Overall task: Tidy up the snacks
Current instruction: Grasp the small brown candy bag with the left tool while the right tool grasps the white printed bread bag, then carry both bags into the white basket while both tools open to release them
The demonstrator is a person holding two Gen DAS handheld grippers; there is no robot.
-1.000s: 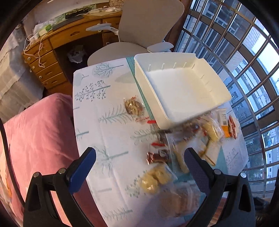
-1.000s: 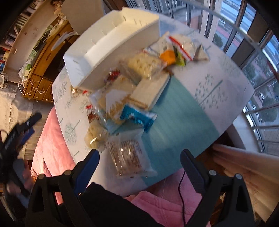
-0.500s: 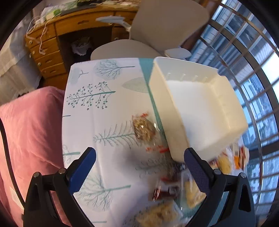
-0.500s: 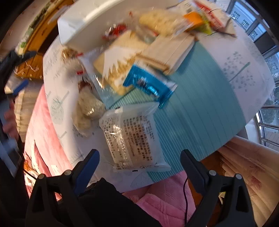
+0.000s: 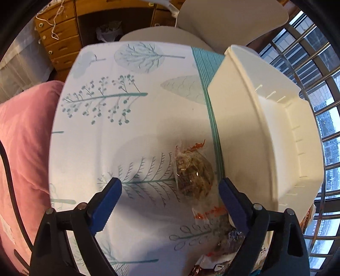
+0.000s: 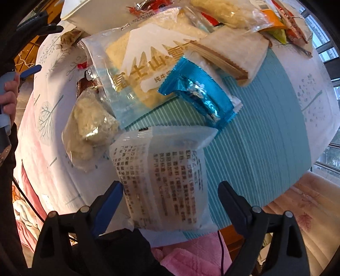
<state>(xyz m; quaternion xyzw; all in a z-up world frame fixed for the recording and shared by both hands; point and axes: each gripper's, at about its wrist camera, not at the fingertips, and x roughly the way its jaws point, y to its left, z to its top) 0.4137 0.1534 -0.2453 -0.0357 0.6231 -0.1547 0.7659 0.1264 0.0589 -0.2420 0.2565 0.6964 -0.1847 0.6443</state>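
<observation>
In the left wrist view, my left gripper (image 5: 170, 197) is open just above the tablecloth, its jaws either side of a clear-wrapped brown snack ball (image 5: 194, 172) that lies beside the white plastic bin (image 5: 250, 135). In the right wrist view, my right gripper (image 6: 170, 197) is open, straddling a clear bag with printed text (image 6: 167, 176) near the table's front edge. Behind it lie a blue foil pack (image 6: 197, 93), a large mountain-print bag (image 6: 136, 70), a pale puffed snack bag (image 6: 91, 127) and wafer packs (image 6: 231, 53).
A white chair (image 5: 223, 19) and a wooden desk with drawers (image 5: 61, 36) stand beyond the table. A pink bed (image 5: 21, 138) lies left of it. Window bars (image 5: 314, 63) are on the right. More small wrapped snacks (image 5: 229, 242) lie near the bin's front corner.
My left gripper has moved forward and down to the brown snack ball beside the bin. My right gripper has dropped closer over the clear text-printed bag. Both stay open.
</observation>
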